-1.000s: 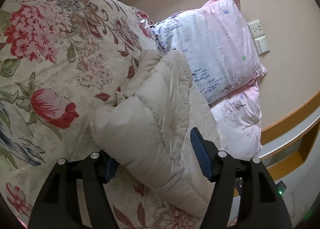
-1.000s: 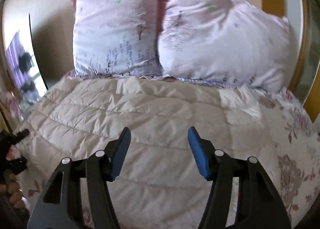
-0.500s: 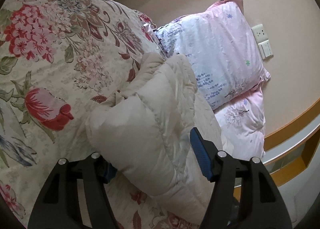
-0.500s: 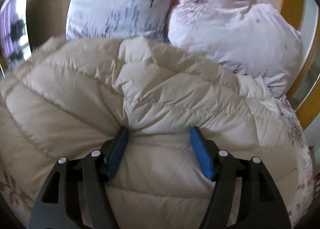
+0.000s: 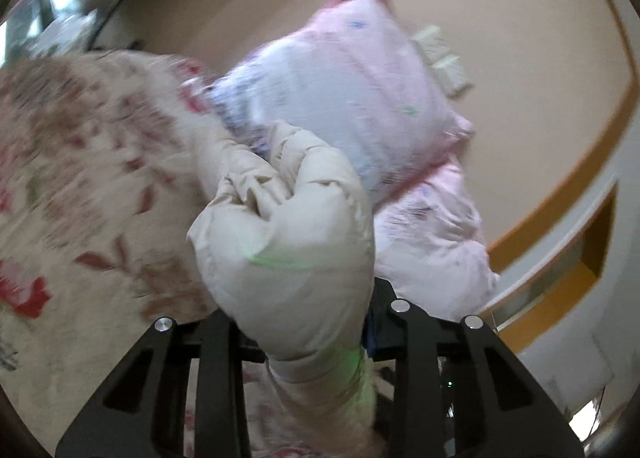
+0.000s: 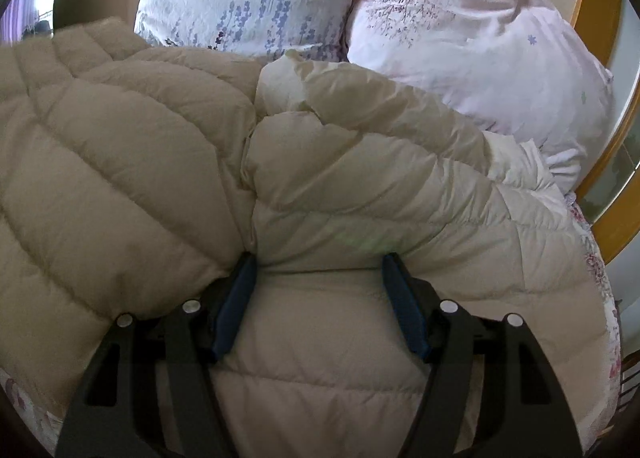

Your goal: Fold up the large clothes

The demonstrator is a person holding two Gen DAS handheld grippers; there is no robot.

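Since a second ago the left gripper (image 5: 300,338) has lifted, jaws closing on a bunched fold of the beige puffer jacket (image 6: 120,178), while the right gripper (image 6: 320,282) presses wide jaws around a thick ridge, so folding looks barely begun.

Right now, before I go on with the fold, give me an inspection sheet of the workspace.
Surface: bed with a floral cover, blurred in the left view.
Job's things: beige puffer coat bunched on the bed, its far edge against the pillows.
Clutter: two pink pillows at the head of the bed.
Grippers: left gripper closing, a coat fold between its jaws; right gripper wide, pads sunk into the coat's padding, grip unclear.
Cables: nothing seen.
Surroundings: beige wall with sockets; wooden trim on the right.
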